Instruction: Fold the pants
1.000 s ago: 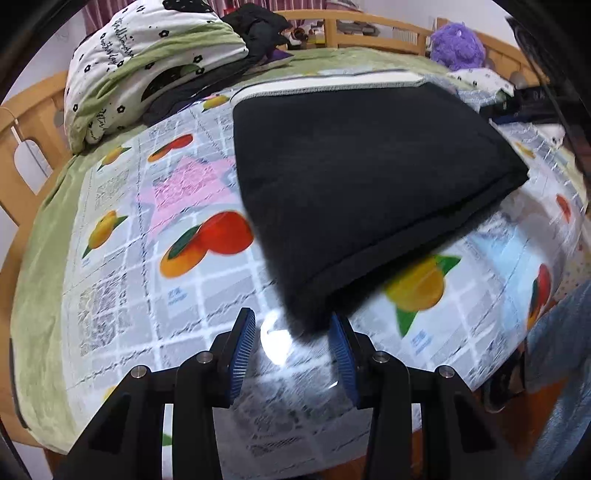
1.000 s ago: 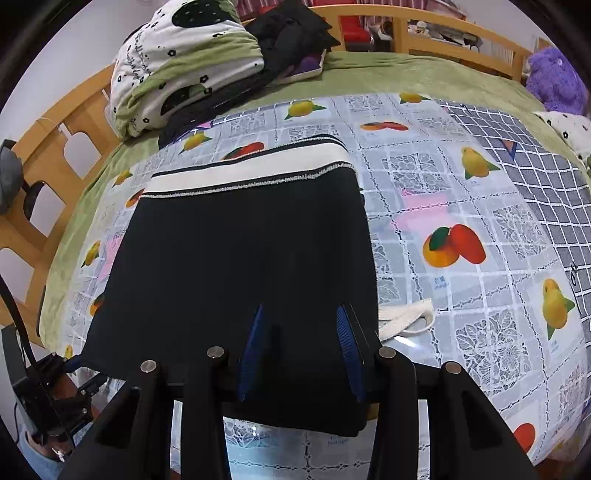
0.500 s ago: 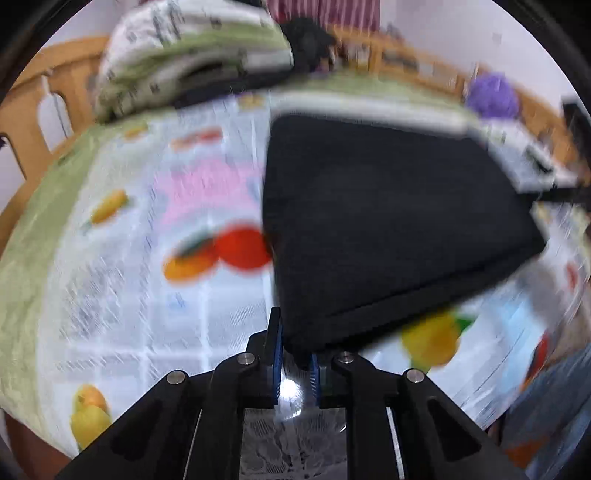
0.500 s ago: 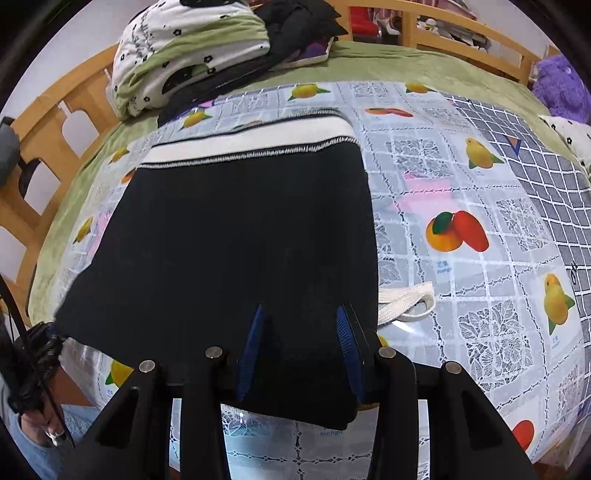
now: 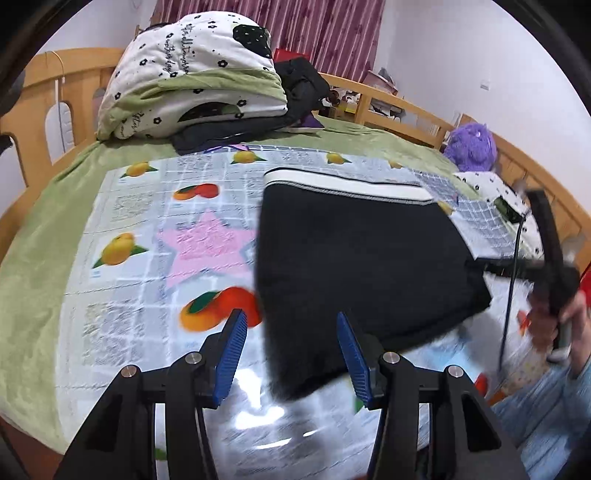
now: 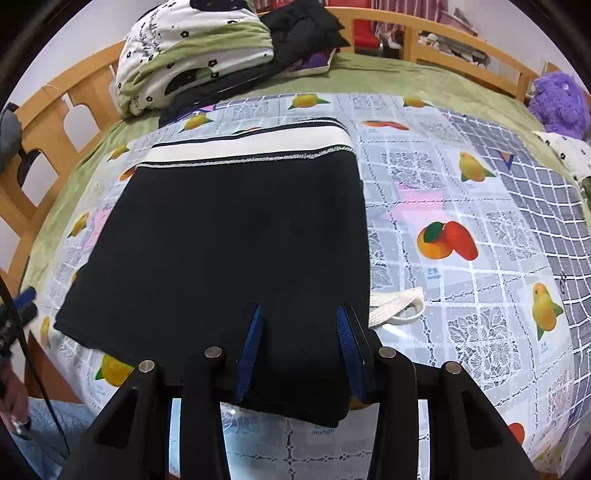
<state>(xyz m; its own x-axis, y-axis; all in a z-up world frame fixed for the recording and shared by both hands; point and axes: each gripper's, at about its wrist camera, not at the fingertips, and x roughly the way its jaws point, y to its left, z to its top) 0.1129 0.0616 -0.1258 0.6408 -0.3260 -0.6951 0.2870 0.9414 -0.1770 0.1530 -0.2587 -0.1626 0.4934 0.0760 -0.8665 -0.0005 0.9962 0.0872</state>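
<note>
Folded black pants flat on fruit-print cloth; L claw & R claw both spread, gripping nothing.

Left wrist camera sits low at the near edge of the bed, looking forward between the blue-padded fingers of its own left claw, facing the orange wooden headboard rail and the maroon striped curtain. The folded black pants with a white waistband lie close, right of centre. Right wrist camera looks the same way from further right, straight down over the same pants, right claw in the foreground. Both views share the fruit-printed plastic sheet, the rolled white-and-green quilt and the purple plush toy.
</note>
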